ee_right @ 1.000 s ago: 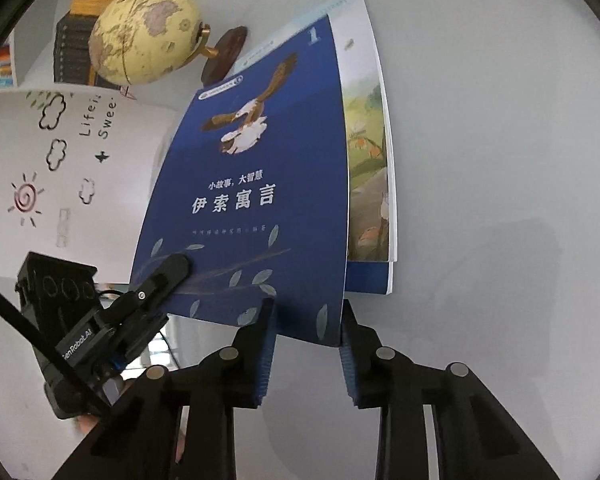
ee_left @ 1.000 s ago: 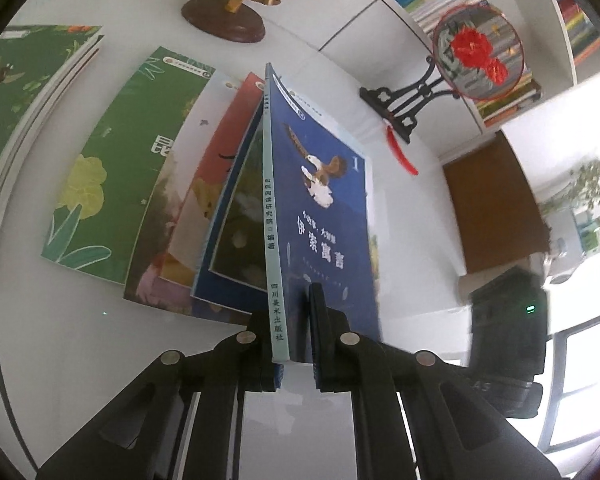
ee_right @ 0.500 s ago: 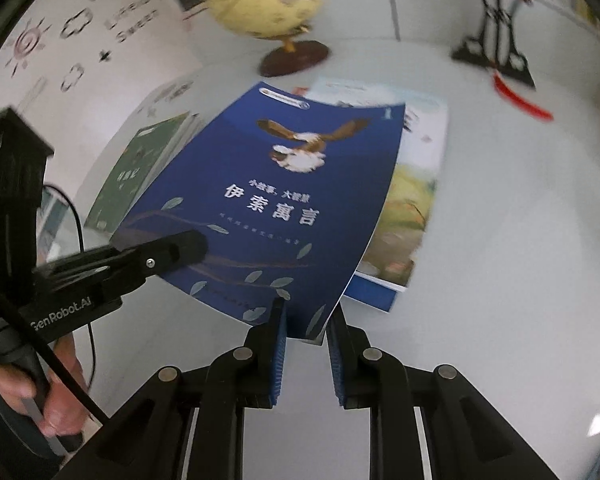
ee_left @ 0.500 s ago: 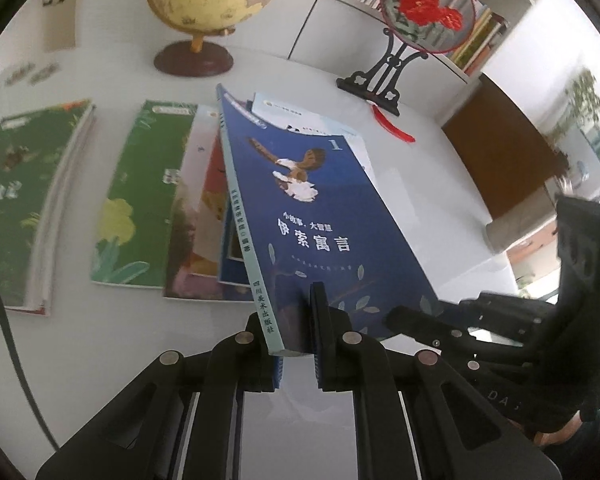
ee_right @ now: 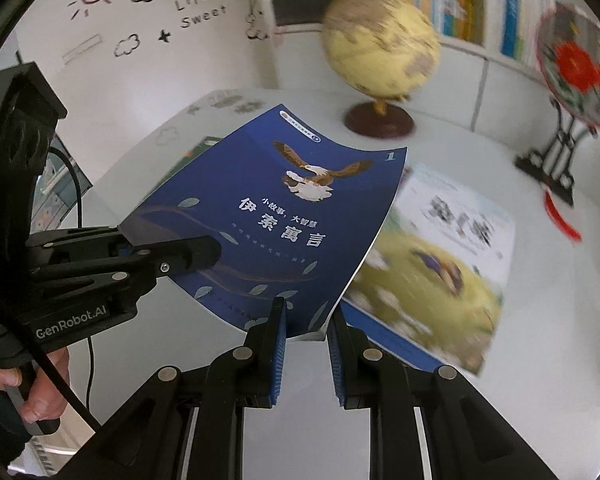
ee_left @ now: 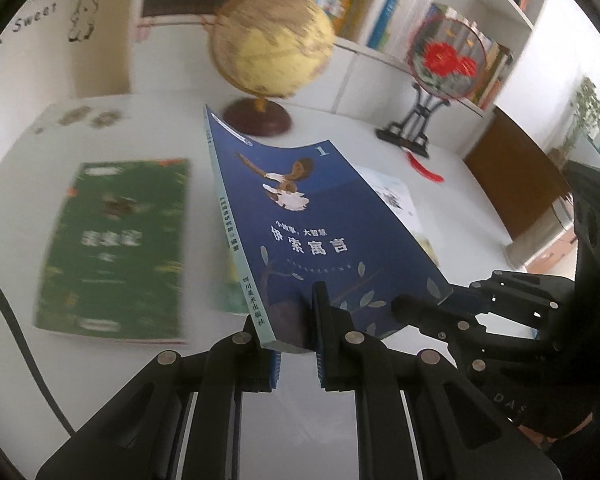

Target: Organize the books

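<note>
Green book [ee_left: 112, 246] flat on the table [ee_left: 100, 368] at left, untouched. In the middle, blue book [ee_left: 320, 240] now lifted clear of the pile, no longer on edge as a second ago. Left gripper [ee_left: 296, 344] clamped on its spine corner; right gripper [ee_right: 306, 334], open a second ago, now clamped on the page-side corner. Pale book [ee_right: 440, 272] lying uncovered at right. Probably carrying next, toward a stack.

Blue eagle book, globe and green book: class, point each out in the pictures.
blue eagle book [ee_right: 284, 216], right wrist view, front cover
globe [ee_left: 272, 40], left wrist view, yellow sphere
green book [ee_left: 116, 240], left wrist view, cover
</note>
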`<state>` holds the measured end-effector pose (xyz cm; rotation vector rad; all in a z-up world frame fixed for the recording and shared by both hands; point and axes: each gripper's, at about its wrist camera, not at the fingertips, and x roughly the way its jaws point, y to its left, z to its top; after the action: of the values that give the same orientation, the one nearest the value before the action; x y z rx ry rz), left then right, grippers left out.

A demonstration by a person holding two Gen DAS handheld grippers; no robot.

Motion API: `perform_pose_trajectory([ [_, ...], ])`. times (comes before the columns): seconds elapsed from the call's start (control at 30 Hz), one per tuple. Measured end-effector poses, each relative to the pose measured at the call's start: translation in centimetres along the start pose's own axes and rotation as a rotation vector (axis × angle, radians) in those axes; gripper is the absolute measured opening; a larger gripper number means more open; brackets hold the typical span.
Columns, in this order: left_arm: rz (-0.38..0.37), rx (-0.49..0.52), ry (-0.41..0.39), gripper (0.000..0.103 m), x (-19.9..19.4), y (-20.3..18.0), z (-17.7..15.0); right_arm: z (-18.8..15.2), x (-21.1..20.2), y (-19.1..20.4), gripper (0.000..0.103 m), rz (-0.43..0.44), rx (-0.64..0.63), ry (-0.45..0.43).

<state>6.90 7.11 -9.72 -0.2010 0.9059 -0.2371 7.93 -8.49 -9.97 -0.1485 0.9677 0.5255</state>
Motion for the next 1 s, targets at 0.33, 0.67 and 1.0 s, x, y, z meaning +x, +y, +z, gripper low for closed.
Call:
perform_pose_trajectory([
  [0.33, 0.056, -0.036, -0.036, 0.010, -1.8, 9.8, 1.8, 5.8, 4.7, 7.9, 0.019, 0.025, -0.035, -0.028],
  [0.67, 0.024, -0.055, -0.004, 0.011, -0.2, 15.1, 1.7, 8.3, 9.4, 11.9, 0.019, -0.002, -0.030, 0.003],
  [1.0, -0.017, -0.076, 0.044, 0.013, 1.4, 17.3, 0.1, 7.1, 11.7, 12.5, 0.021, -0.012, 0.018, 0.068],
])
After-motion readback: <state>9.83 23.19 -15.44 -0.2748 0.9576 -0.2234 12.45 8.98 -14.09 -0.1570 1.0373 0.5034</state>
